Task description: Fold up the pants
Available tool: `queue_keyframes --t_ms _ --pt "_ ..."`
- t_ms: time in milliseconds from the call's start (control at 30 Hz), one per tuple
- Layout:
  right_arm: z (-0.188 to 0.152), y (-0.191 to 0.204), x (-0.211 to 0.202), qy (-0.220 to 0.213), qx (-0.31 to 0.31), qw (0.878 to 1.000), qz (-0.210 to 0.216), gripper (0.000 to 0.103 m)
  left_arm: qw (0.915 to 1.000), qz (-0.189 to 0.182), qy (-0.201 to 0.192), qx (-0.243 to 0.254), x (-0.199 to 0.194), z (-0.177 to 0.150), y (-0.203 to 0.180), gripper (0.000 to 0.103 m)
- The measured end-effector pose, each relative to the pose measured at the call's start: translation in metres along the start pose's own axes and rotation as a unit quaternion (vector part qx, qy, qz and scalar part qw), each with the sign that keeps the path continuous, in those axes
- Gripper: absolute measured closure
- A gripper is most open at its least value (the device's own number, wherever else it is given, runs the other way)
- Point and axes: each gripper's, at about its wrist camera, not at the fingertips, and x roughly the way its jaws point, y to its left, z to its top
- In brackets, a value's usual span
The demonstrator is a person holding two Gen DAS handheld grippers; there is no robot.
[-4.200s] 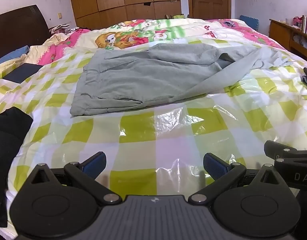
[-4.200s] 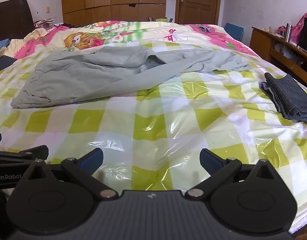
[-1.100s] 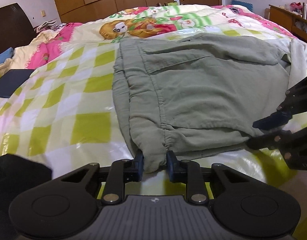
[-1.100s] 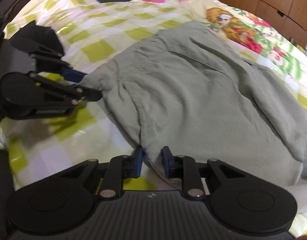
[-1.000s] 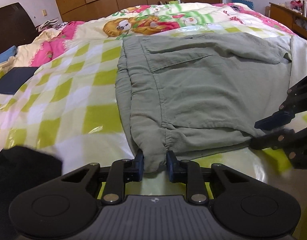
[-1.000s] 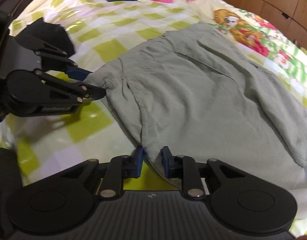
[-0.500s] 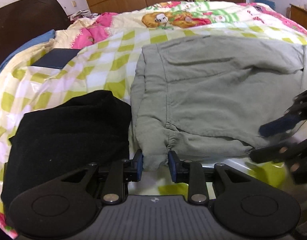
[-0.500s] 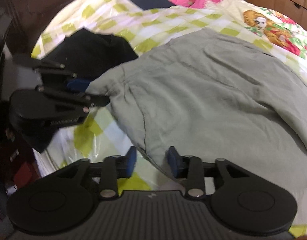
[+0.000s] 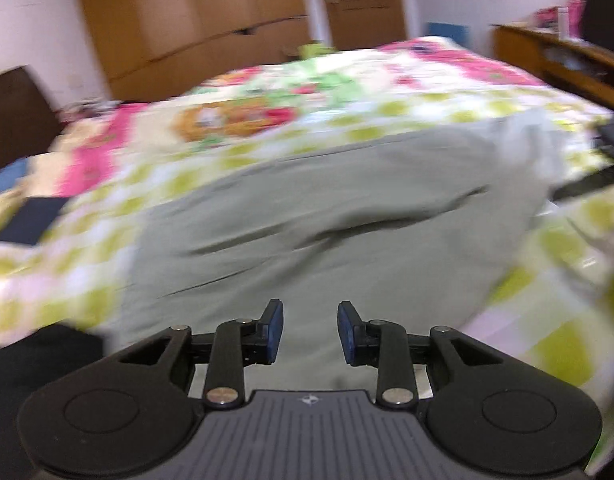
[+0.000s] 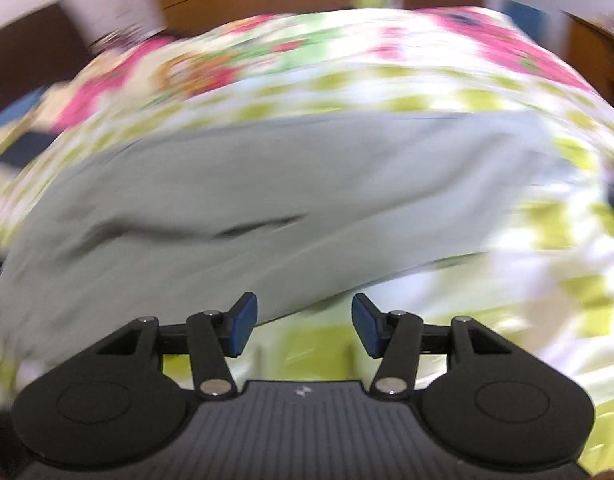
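The grey-green pants lie spread across the green-checked bed cover, waist end near me at the left, legs running to the right. My left gripper is open and empty, hovering over the near edge of the pants. In the right wrist view the pants fill the middle, and my right gripper is open and empty, just off their near edge over the cover. Both views are motion-blurred.
A black garment lies at the bed's near left corner. A dark blue item lies at the far left. A wooden dresser stands to the right, wardrobes and a door behind the bed.
Both grippers have let go of the pants' waist edge and opened. Both have swung up and to the right, so the views now look across the bed. The pants lie flat.
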Motion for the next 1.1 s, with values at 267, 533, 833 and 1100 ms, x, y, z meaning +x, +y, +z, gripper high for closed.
queue_keyframes --t_ms 267,533,833,1100 --pt "0.037 -0.08 0.033 -0.023 0.099 0.993 -0.055 0.042 0.9937 -0.097 0.01 0.056 0.072 0.041 -0.083 0.058" --pt "0.07 -0.098 0.06 -0.026 0.12 0.991 -0.046 0.039 0.9896 -0.121 0.044 0.063 0.103 0.037 -0.095 0.058" --pt "0.068 -0.103 0.065 -0.02 0.145 0.989 -0.031 0.039 0.9852 -0.151 0.032 0.075 0.103 0.029 -0.11 0.055" --pt "0.102 -0.053 0.116 0.027 0.121 0.992 -0.026 0.038 0.9817 -0.172 0.026 0.078 0.098 0.02 -0.115 0.055"
